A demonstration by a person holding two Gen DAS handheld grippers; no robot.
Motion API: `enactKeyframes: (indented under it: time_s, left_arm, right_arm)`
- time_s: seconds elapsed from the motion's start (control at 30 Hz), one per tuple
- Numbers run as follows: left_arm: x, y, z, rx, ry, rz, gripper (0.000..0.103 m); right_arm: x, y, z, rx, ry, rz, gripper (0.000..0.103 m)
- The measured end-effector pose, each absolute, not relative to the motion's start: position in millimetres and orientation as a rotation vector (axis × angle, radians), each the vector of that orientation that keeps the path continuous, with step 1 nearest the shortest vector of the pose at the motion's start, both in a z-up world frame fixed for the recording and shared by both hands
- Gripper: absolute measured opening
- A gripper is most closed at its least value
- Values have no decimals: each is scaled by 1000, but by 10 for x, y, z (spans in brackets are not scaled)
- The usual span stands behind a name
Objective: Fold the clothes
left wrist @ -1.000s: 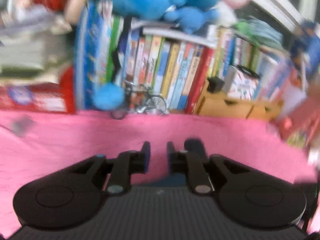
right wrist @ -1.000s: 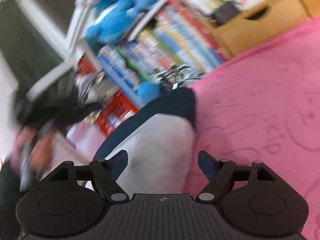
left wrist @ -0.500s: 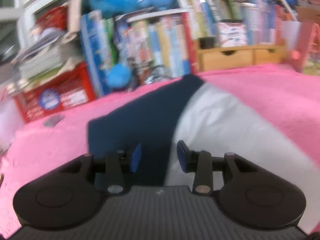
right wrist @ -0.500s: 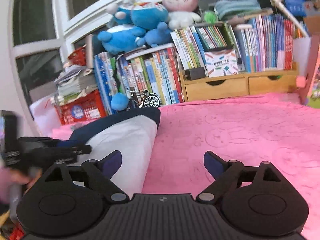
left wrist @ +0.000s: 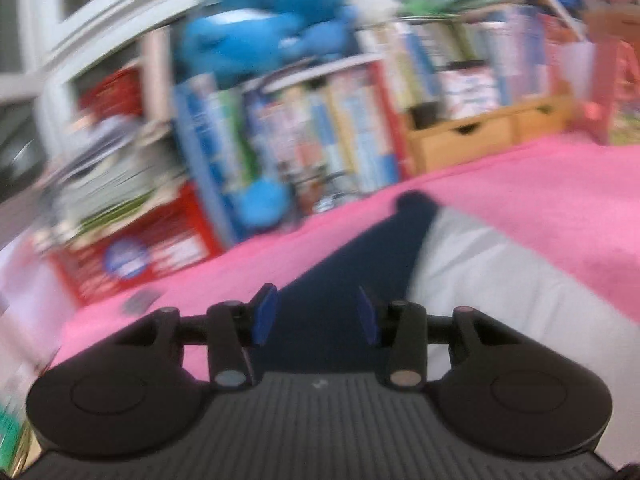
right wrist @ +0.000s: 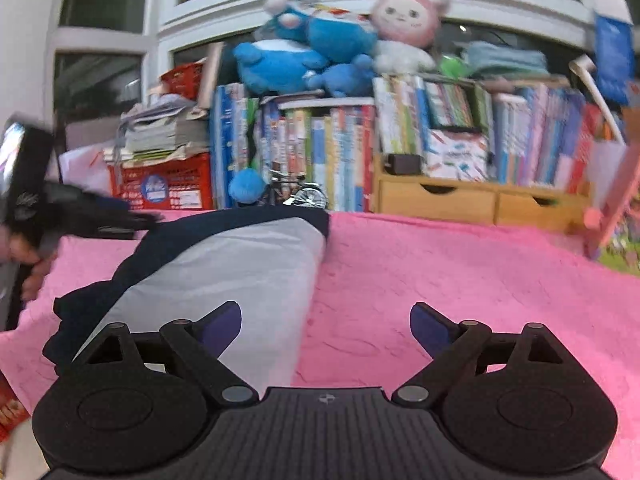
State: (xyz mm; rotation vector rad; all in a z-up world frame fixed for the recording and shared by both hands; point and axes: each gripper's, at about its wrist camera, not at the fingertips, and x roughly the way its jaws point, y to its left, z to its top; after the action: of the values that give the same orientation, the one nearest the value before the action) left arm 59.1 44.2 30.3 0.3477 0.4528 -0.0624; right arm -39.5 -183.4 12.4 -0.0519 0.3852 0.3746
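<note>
Since the earlier frame both wrists have rolled level. Left gripper (left wrist: 316,314) half open, empty, over the navy-and-grey garment (right wrist: 240,264) folded on the pink blanket (right wrist: 460,280); right gripper (right wrist: 326,328) wide, empty. Soft, light, limp: pinch an edge.

Counts, right wrist view unless noted.
- Garment (right wrist: 224,268): 1, navy and grey, on 1 pink blanket (right wrist: 460,280).
- Grippers: 2. Right gripper (right wrist: 326,326) at 6 o'clock; left gripper (right wrist: 132,222) at 9 o'clock, also in its own view (left wrist: 316,314).
- Blue plush (right wrist: 304,56): more than 1, exact number unclear. Pink plush (right wrist: 404,24): 1, at 12 o'clock.
- Drawers (right wrist: 436,202): 2.
- Red crate (right wrist: 168,184): 1.
- Toy bicycle (right wrist: 296,192): 1.
- Books: too many and too blurred to count.
</note>
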Motion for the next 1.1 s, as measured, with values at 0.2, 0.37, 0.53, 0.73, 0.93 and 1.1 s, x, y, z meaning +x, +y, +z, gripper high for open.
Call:
enactKeyframes:
  time_s: [0.2, 0.37, 0.53, 0.73, 0.93, 1.1]
  left_arm:
    - [1269, 284, -61, 465, 508, -60, 44]
    - [1702, 764, -82, 362, 576, 153, 37]
    - [1207, 754, 274, 209, 423, -132, 36]
    - [1121, 229, 45, 421, 420, -301, 38]
    - [1560, 536, -85, 428, 522, 51, 33]
    - [1124, 612, 227, 266, 479, -172, 38]
  right_arm:
    - [-307, -1644, 109, -64, 403, 468, 92]
    - [-151, -1681, 24, -65, 444, 460, 92]
    - [6, -1849, -81, -16, 460, 422, 92]
    - [167, -2000, -218, 48, 487, 373, 92]
    - [168, -2095, -270, 73, 498, 366, 92]
    - [146, -2128, -255, 107, 496, 366, 92]
